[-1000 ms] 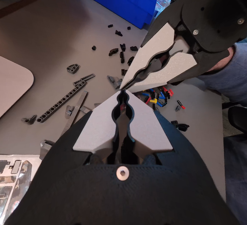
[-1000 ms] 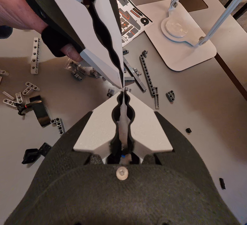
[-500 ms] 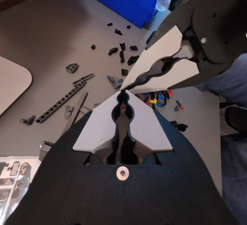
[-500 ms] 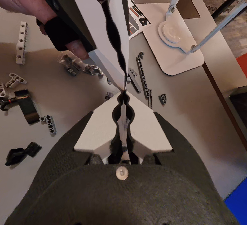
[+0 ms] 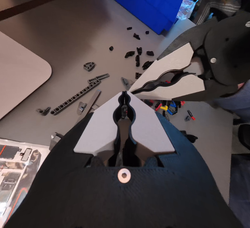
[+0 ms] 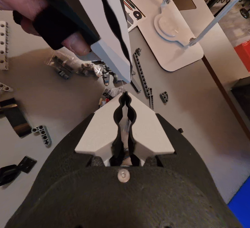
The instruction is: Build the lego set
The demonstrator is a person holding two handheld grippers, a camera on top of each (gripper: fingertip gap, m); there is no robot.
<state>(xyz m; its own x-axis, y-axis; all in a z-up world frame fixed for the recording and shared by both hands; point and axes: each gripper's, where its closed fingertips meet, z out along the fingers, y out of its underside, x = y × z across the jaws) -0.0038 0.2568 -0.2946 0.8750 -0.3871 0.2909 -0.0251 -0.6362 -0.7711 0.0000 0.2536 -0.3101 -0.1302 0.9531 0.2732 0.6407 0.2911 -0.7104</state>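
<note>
Right wrist view: we've got both grippers' fingers pressed together on thin clear bag stretched between tips; sudden tear could scatter pieces across tabletop.

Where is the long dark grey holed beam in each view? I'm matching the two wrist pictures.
Left wrist view: long beam lies left of centre, slanting from lower left to upper right, left of the left hand-held gripper.
Right wrist view: long beam runs right of centre, nearly upright, under the white base plate's edge.
Shared landmark: the white base plate.
</note>
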